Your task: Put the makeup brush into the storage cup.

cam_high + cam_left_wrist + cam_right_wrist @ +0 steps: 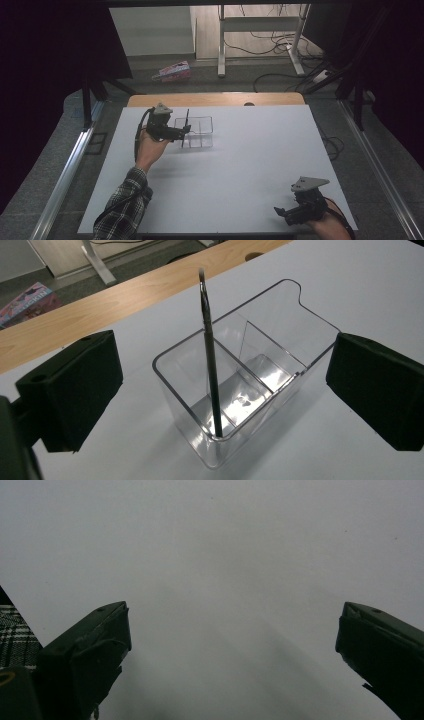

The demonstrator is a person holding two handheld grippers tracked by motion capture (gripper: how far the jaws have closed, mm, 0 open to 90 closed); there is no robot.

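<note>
White table point(225, 190) on wooden desk — clear two-compartment bin point(199, 131) on it.

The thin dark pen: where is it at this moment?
The pen stands nearly upright in the near compartment of the clear container, between the open left gripper jaws.

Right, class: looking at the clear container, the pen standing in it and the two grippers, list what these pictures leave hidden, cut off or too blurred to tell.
- Pen: its top end is blurred in the left gripper view; too thin in the high view for detail.
- Clear container: its inner divider is hard to trace in the high view, lost in glare.
- Right gripper: the hand is cut off by the bottom edge in the high view.
- Left gripper: its jaws overlap the container, so the gap is unclear there.
</note>
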